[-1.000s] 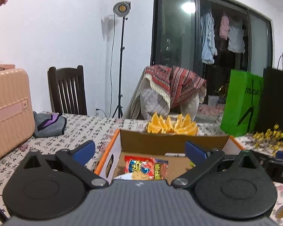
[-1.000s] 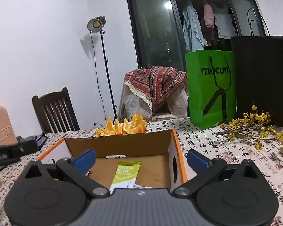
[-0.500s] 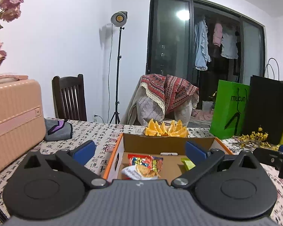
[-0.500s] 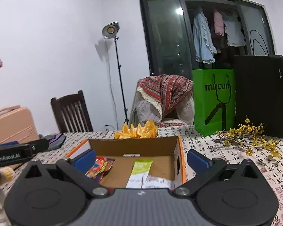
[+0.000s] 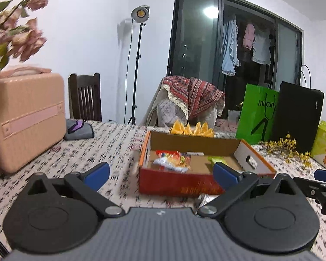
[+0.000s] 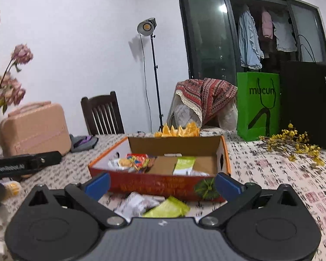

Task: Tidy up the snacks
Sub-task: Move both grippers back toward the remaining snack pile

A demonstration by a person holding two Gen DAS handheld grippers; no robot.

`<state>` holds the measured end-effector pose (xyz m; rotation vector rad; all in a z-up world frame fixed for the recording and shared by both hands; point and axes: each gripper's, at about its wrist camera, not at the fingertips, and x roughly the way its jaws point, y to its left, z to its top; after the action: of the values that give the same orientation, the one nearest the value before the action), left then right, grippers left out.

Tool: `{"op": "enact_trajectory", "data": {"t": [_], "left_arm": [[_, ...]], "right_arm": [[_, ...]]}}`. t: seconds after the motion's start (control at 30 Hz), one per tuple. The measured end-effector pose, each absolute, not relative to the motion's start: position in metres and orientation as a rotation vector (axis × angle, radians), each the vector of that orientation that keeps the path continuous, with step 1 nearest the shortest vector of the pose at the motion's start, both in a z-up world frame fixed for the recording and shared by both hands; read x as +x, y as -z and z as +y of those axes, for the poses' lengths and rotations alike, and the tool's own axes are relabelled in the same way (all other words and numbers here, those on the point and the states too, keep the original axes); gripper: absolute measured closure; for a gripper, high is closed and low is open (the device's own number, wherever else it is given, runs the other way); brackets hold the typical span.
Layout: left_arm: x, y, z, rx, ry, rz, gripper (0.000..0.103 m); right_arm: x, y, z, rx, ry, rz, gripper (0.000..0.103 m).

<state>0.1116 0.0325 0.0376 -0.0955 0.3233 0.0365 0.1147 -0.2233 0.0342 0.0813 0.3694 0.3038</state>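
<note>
A cardboard box (image 5: 180,187) (image 6: 154,182) with a red front wall stands on the patterned tablecloth. Inside it lie a red-and-yellow snack packet (image 5: 173,159) (image 6: 139,159) and a green-and-white packet (image 6: 184,163). On the table in front of the box lie a white packet (image 6: 137,203) and a yellow-green packet (image 6: 169,207), just below my right gripper (image 6: 163,182). That gripper is open and holds nothing. My left gripper (image 5: 160,174) is open too, empty, and stands short of the box's front wall.
A pink suitcase (image 5: 21,117) stands at the left with a grey pouch (image 5: 78,128) beside it. Behind the box lie orange pieces (image 5: 192,129). A green bag (image 6: 258,104), a black bag (image 6: 308,102) and yellow flower sprigs (image 6: 293,141) fill the right. Dried pink flowers (image 6: 8,87) stand far left.
Both grippers have drawn back from over the box. Its red front wall now shows, and so do the loose packets on the table. Both stay open.
</note>
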Motion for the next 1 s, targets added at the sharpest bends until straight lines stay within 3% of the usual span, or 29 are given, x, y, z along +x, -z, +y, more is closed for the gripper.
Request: {"op": "enact_trajectory", "data": {"t": [0.47, 1.0], "left_arm": [[0.071, 0.005, 0.076, -0.102, -0.067, 0.446, 0.0], [0.054, 0.023, 0.092, -0.097, -0.046, 0.487, 0.0]], "right_arm": [[0.067, 0.003, -0.22, 0.089, -0.316, 0.448, 0.0], [0.077, 0.039, -0.153, 0.025, -0.467, 0.608, 0.001]]}}
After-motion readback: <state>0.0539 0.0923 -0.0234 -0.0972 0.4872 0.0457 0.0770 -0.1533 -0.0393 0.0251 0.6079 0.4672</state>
